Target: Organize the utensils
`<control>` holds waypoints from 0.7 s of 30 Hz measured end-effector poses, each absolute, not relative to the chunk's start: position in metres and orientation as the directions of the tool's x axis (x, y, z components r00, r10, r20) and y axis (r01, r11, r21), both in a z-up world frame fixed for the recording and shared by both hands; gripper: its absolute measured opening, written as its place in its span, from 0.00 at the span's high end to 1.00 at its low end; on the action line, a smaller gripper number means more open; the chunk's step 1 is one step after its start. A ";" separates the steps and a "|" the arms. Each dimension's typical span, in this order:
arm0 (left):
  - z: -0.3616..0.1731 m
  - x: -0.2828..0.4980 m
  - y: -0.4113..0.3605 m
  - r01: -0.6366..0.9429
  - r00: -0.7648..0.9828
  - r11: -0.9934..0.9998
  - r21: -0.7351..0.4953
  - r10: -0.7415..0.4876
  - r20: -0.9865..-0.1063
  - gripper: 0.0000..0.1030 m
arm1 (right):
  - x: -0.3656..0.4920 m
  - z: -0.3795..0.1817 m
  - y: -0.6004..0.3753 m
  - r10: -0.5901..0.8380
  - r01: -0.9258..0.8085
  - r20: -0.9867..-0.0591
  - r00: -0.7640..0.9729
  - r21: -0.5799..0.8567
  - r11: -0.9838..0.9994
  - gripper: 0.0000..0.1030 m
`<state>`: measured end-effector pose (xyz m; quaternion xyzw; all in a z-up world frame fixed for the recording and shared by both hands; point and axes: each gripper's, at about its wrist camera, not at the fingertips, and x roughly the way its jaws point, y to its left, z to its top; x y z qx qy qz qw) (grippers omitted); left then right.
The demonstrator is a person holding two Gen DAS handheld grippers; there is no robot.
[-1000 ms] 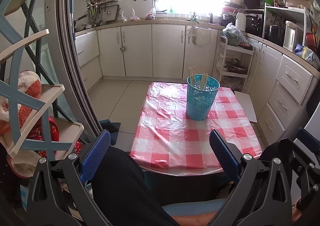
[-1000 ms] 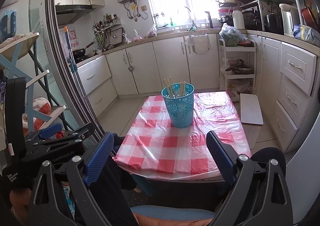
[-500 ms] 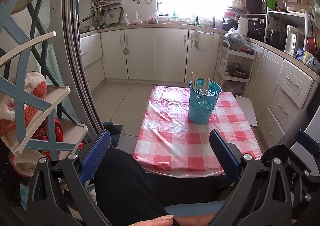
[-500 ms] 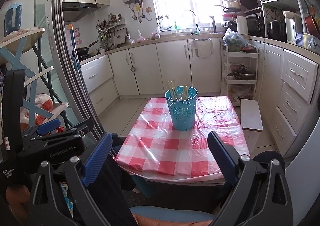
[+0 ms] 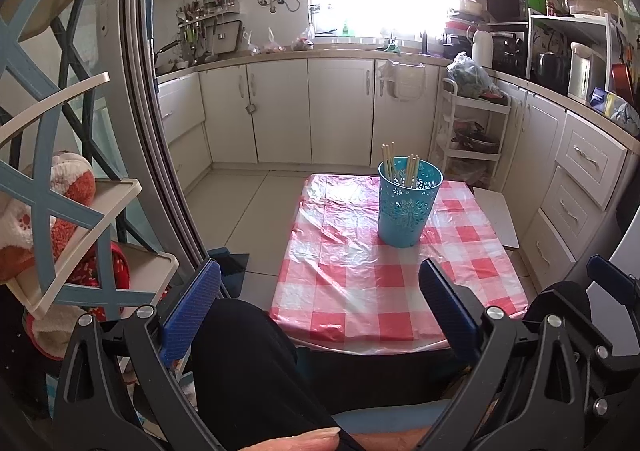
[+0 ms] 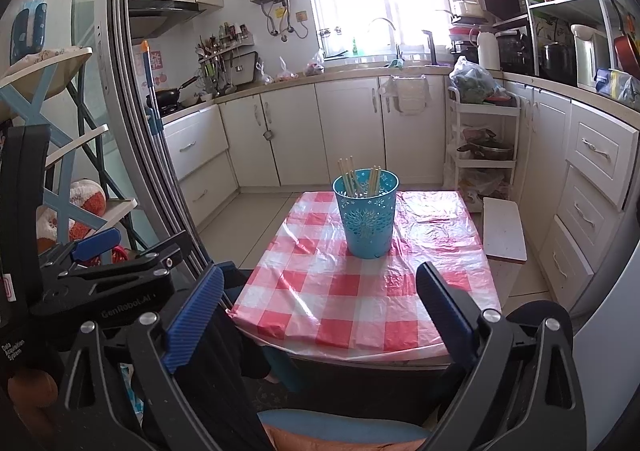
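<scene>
The left gripper (image 5: 320, 307) is held low, over the lap of the person and near the front edge of the table (image 5: 400, 347), with its two blue pads far apart and nothing between them; the right gripper (image 6: 320, 307) is in the same posture, wide open and holding nothing, and the body of the left gripper shows at its left side. Both are well apart from the teal holder (image 5: 409, 207), which stands upright on the checked tablecloth (image 5: 352, 279), a little beyond the middle of it and toward the right side in the left wrist view; the chopsticks (image 5: 400, 167) stand inside it, leaning on the rim, with only their upper ends showing. No loose utensil is visible on the cloth, so I judge that the sorting is already finished, or not begun; the pictures do not tell which. The grippers seem to rest low because nothing needs carrying; the holder stands away from the edges, where it is not easily knocked down.
</scene>
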<state>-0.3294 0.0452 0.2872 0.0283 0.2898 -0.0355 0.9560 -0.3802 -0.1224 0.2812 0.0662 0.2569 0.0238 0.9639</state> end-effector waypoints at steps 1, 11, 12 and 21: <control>0.287 -0.330 0.044 0.085 0.830 0.996 0.039 -0.049 -0.555 0.07 | -0.380 0.281 -0.122 0.080 -0.012 -0.493 0.867 0.140 0.990 0.10; 0.279 -0.325 0.037 0.106 0.813 0.994 0.035 -0.066 -0.579 0.07 | -0.377 0.273 -0.127 0.083 -0.005 -0.506 0.859 0.153 0.988 0.09; 0.278 -0.324 0.037 0.106 0.813 0.994 0.031 -0.069 -0.578 0.07 | -0.375 0.271 -0.129 0.081 -0.002 -0.509 0.857 0.154 0.988 0.09; 0.261 -0.301 0.022 0.113 0.801 0.991 0.077 -0.045 -0.597 0.07 | -0.346 0.247 -0.147 0.079 0.044 -0.580 0.811 0.195 0.980 0.09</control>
